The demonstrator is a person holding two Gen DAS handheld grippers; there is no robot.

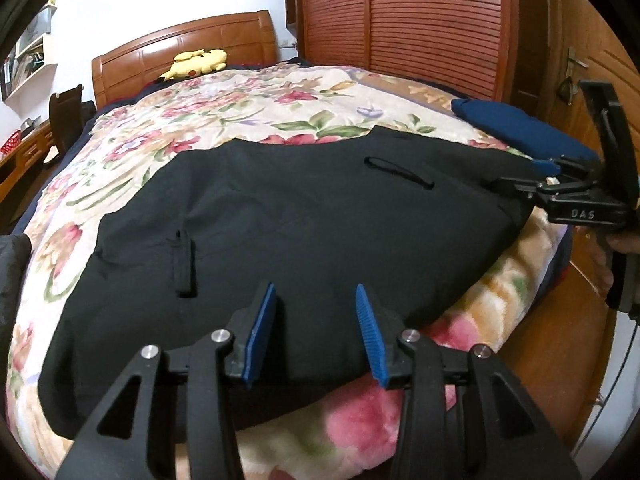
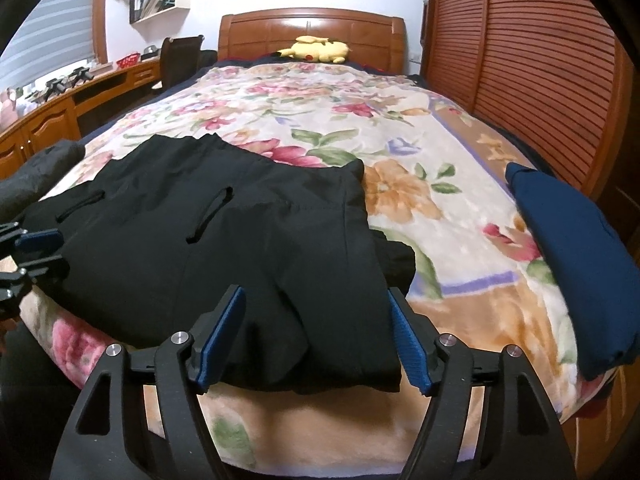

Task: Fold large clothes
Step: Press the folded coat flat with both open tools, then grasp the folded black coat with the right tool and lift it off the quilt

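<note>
A large black garment (image 1: 288,232) lies spread on the near end of the bed; it also shows in the right wrist view (image 2: 240,248), partly folded, with pocket slits on top. My left gripper (image 1: 316,300) is open and empty, just above the garment's near hem. My right gripper (image 2: 316,300) is open wide and empty, with the garment's near right corner between its fingers but not pinched. The right gripper also shows in the left wrist view (image 1: 548,172) at the garment's right edge. The left gripper's fingers (image 2: 36,240) show at the left edge of the right wrist view.
The bed carries a floral blanket (image 2: 400,152). A folded navy garment (image 2: 580,256) lies at the bed's right edge. A yellow plush toy (image 2: 316,50) rests by the headboard. A slatted wardrobe (image 2: 520,60) stands to the right, a desk (image 2: 48,120) to the left. A grey garment (image 2: 36,172) lies at left.
</note>
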